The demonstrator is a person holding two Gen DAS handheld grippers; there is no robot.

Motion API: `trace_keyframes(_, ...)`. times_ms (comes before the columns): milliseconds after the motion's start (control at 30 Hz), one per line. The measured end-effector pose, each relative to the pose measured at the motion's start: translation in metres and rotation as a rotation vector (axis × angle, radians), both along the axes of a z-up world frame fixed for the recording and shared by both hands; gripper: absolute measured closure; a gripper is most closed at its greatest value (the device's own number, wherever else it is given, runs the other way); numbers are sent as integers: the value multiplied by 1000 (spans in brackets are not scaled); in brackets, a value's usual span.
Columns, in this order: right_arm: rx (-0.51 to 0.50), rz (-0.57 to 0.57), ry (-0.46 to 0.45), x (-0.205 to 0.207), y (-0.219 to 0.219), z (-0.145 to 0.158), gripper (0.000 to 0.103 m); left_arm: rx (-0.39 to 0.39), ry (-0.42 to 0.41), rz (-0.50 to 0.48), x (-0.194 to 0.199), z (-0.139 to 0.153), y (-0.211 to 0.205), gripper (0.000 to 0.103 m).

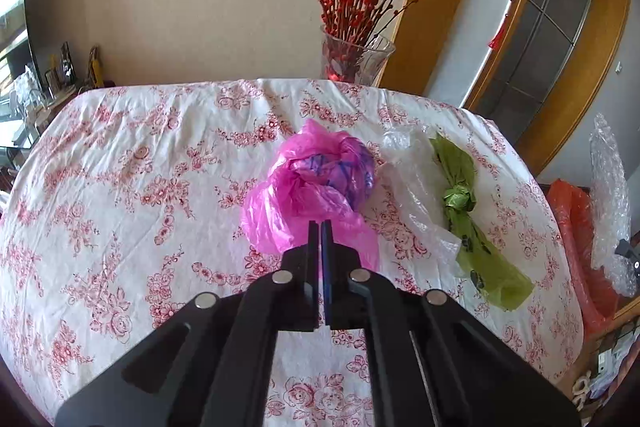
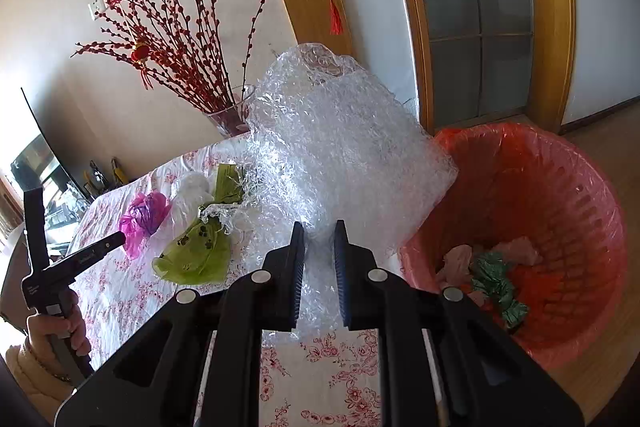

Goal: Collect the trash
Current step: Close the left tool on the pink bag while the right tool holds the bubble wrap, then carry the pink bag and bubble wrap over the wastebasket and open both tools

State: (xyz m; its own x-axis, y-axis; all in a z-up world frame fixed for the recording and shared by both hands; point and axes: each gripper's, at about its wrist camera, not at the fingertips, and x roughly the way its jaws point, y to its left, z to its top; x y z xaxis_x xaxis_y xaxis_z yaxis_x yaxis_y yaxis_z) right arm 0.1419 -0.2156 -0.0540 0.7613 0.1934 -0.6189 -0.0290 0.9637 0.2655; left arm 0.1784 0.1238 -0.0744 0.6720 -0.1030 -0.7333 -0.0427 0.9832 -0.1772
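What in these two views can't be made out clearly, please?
- Left wrist view: whether the left gripper pinches the crumpled pink plastic bag; its fingers cover the contact.
- Right wrist view: the table behind the clear bubble wrap sheet, held by the right gripper.
- Right wrist view: trash deep in the red-lined basket, too crumpled to identify.

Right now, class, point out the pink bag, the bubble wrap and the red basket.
pink bag (image 1: 316,179), left wrist view, its knotted top.
bubble wrap (image 2: 340,147), right wrist view, middle of sheet.
red basket (image 2: 532,187), right wrist view, inner wall.

right tool (image 2: 319,227): clamped on bubble wrap (image 2: 344,147) | red bin (image 2: 560,163): beside table (image 2: 320,367), holds scraps
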Motion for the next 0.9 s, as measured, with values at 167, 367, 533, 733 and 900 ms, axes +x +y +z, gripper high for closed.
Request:
trace_keyframes(167,-10,-4,13,-1,-2,-3,88,20,-18,26,11,0,-2,49)
trace_keyframes(367,-12,-3,24,-1,-2,-5,88,43,41,23,25,-16,-8,61)
trace_keyframes(533,-11,3,22,-1,-3,-2,88,78,21,-24,19,-14,-19,96)
trace_keyframes(733,-8,3,5,-6,-5,3,88,44,-30,-28,7,2,-12,98)
trace_keyframes(900,-1,2,1,-8,-6,4,88,23,-70,-44,-4,14,-11,98)
